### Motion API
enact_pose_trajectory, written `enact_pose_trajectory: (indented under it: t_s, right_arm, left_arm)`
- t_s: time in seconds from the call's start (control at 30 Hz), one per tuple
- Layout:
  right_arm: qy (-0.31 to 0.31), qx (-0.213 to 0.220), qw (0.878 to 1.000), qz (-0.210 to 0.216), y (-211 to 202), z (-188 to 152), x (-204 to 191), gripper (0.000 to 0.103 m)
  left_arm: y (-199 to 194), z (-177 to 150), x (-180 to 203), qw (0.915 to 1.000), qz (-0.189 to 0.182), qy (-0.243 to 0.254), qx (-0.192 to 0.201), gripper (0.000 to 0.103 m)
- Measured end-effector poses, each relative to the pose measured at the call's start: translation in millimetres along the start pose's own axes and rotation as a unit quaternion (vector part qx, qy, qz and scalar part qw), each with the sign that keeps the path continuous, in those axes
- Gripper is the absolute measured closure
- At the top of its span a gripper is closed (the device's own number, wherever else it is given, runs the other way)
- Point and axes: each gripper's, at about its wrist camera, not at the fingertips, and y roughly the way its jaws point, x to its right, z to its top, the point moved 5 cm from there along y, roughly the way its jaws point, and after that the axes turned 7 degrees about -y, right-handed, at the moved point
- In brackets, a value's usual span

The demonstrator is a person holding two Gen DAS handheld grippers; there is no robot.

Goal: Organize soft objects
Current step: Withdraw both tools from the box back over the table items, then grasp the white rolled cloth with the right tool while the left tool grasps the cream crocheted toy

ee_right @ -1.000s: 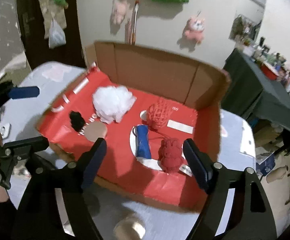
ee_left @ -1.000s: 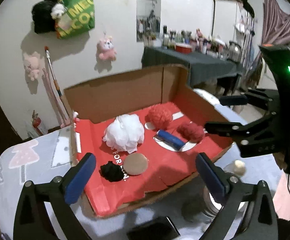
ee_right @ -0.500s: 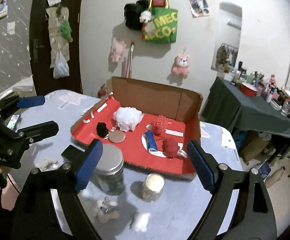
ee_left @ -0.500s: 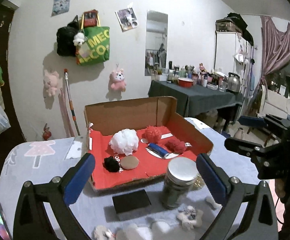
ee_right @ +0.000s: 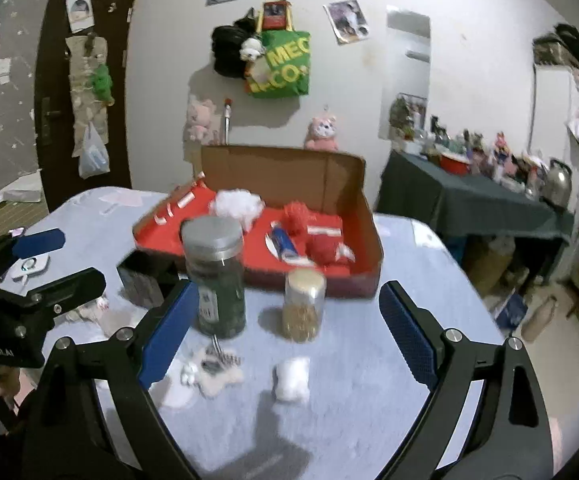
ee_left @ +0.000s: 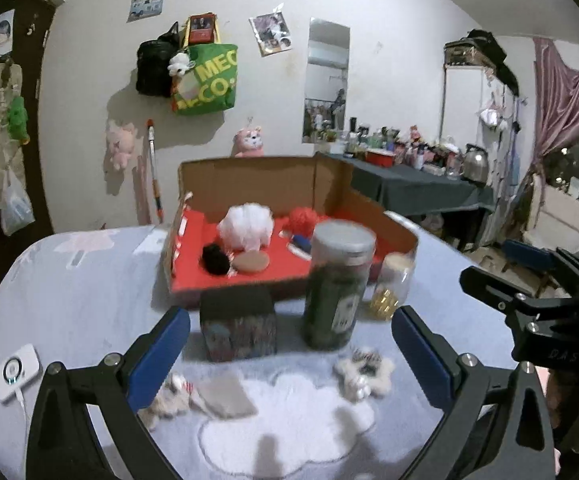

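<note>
The cardboard box (ee_left: 249, 170) with a red floor holds a white pouf (ee_left: 245, 226), red yarn balls (ee_left: 303, 218), a black pom (ee_left: 215, 260) and a brown disc (ee_left: 251, 262). On the near table lie a fluffy white scrunchie (ee_left: 363, 372), a small white plush (ee_left: 169, 398) and a grey cloth (ee_left: 223, 396). My left gripper (ee_left: 289, 356) hangs open above them, holding nothing. In the right wrist view a white soft lump (ee_right: 292, 376) and the scrunchie (ee_right: 213, 368) lie below my right gripper (ee_right: 287, 334), whose jaws are opening with nothing between them.
A dark jar with a silver lid (ee_left: 339, 284), a small jar of gold bits (ee_left: 389, 284) and a dark box (ee_left: 237, 324) stand between the grippers and the cardboard box. A white charger (ee_left: 15, 372) lies at the table's left edge. The table drops off on the right.
Both grippers have pulled back from over the cardboard box to the near part of the table. The jars and loose soft things have come into view. The right jaws stand wider.
</note>
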Motion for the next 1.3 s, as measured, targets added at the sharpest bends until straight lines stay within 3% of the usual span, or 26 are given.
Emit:
enact_pose_trajectory:
  t_s: [0.37, 0.83, 1.0, 1.23, 1.27, 1.3]
  right_arm:
    - [0.031, -0.066, 0.997, -0.006, 41, -67, -2, 0.01]
    - [0.04, -0.097, 0.994, -0.003, 69, -80, 5, 0.011]
    - [0.042, -0.111, 0.993, -0.008, 79, -85, 10, 0.011]
    - [0.065, -0.125, 0.99, 0.012, 90, -91, 18, 0.011]
    - [0.064, -0.125, 0.99, 0.016, 91, -91, 18, 0.011]
    - [0.062, -0.125, 0.99, 0.022, 92, -91, 17, 0.012]
  left_arm:
    - [29, -49, -17, 0.9977, 0.017, -0.022, -0.062, 0.0]
    - [27, -48, -98, 0.9914, 0.088, -0.046, -0.085, 0.0]
    - [31, -53, -120, 0.9882, 0.093, -0.063, -0.104, 0.002]
    - [45, -59, -133, 0.9852, 0.097, -0.055, -0.13, 0.013]
    - [47, -59, -134, 0.985, 0.096, -0.055, -0.133, 0.016]
    - [49, -61, -136, 0.9846, 0.092, -0.056, -0.137, 0.027]
